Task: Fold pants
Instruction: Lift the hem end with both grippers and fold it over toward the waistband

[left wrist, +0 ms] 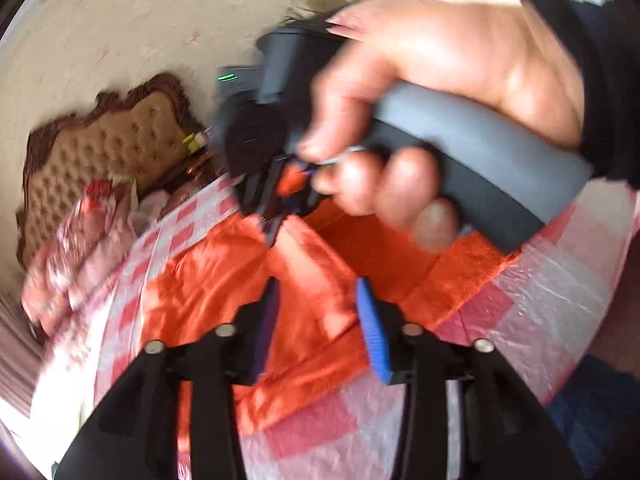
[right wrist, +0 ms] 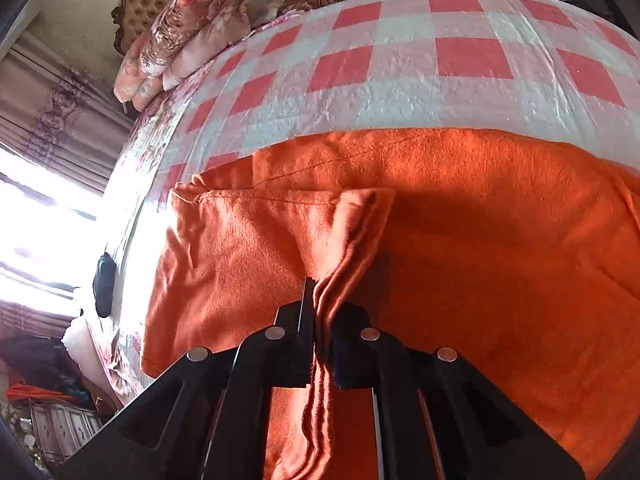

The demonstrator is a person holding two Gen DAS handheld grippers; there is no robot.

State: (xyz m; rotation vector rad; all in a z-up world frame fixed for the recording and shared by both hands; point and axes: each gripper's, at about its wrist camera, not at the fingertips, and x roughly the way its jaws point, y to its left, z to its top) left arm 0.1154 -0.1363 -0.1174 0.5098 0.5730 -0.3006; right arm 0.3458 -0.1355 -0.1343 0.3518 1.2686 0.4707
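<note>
The orange pants (right wrist: 460,232) lie spread on a bed with a pink and white checked cover (right wrist: 400,60). My right gripper (right wrist: 320,296) is shut on a bunched fold of the pants and lifts that edge a little off the rest of the cloth. In the left wrist view my left gripper (left wrist: 320,308) is open and empty, with blue pads (left wrist: 372,328), just above the pants (left wrist: 224,280). The right gripper (left wrist: 276,216) shows there too, held by a hand (left wrist: 420,100), its tips on the orange cloth.
Floral quilts and pillows (right wrist: 188,28) are piled at the head of the bed by a tufted headboard (left wrist: 100,148). A dark object (right wrist: 104,284) sits at the bed's left edge near a bright window (right wrist: 40,220). A dresser (right wrist: 60,424) stands below.
</note>
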